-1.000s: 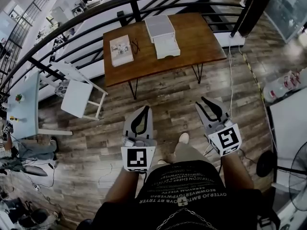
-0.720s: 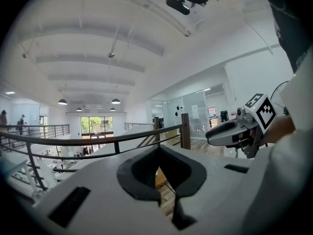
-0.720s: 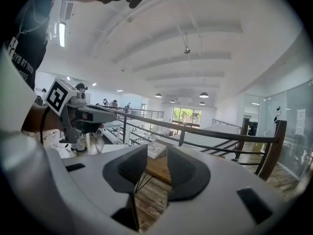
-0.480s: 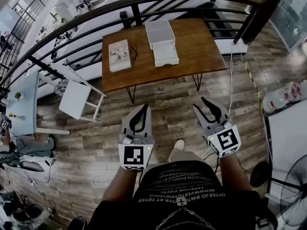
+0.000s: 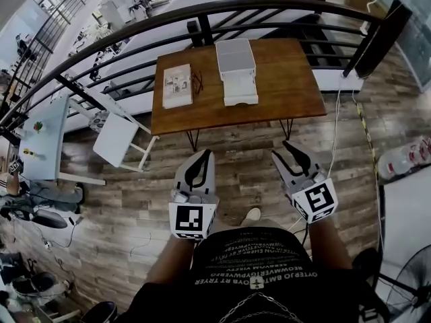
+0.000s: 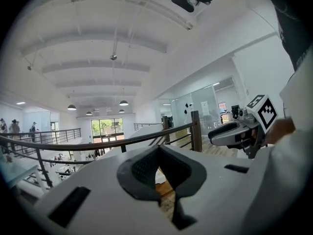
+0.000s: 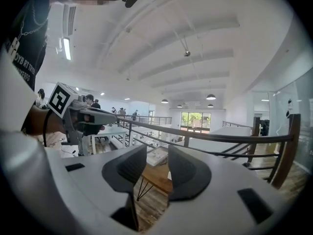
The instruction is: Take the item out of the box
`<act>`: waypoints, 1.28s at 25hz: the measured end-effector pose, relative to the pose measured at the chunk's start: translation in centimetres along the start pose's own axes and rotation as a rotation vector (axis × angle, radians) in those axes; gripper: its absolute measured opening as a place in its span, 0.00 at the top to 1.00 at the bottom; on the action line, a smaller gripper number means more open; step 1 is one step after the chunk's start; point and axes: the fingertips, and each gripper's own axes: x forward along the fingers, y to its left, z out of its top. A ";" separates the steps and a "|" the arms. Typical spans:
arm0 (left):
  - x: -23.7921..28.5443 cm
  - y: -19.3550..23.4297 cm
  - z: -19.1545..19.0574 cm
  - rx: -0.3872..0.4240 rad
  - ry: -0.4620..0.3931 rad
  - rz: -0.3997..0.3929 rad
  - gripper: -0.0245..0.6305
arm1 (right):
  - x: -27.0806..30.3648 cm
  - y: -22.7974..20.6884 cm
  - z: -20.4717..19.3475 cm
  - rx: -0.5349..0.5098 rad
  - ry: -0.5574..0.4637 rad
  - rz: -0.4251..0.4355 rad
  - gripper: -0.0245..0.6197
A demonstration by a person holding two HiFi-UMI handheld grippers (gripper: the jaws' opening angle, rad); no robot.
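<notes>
Left gripper [image 5: 204,155] pressed together, right gripper [image 5: 281,149] just spread, empty, open floor [image 5: 236,143] lay ahead, table [image 5: 291,86] edge at 12 o'clock, box [image 5: 236,58] on it, railing [image 5: 135,24] behind.

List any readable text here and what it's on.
"RT TRYER": end of a print line on the person's shirt, upside down; rest unclear.
Booklet on the table: print too small.
Marker cubes on left claw and right claw: patterns only, no words.

Brown wooden table [image 5: 289,93]; white open cardboard box [image 5: 237,73]; pale printed flat booklet [image 5: 178,86]. Grey-brown plank floor [image 5: 236,155], black metal railing [image 5: 269,1]. Left gripper [image 5: 204,157] and right gripper [image 5: 291,148]: light grey, black pads, black-on-white marker cubes [image 5: 190,222]. Black T-shirt [image 5: 256,261], white lettering.
</notes>
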 end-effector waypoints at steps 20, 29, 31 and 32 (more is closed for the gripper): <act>2.1 -0.8 -0.5 0.002 0.009 0.000 0.95 | -0.8 -1.7 -1.4 0.025 0.005 -0.021 0.75; 3.5 -0.9 -0.7 -0.006 0.014 -0.037 0.95 | -0.1 -2.2 -2.2 0.054 0.025 -0.052 0.75; 3.5 0.2 -1.0 0.002 0.017 -0.017 0.95 | 0.5 -2.3 -2.1 0.054 0.022 -0.050 0.75; 3.6 0.7 -1.1 0.005 0.019 -0.008 0.95 | 0.8 -2.2 -2.1 0.055 0.024 -0.047 0.75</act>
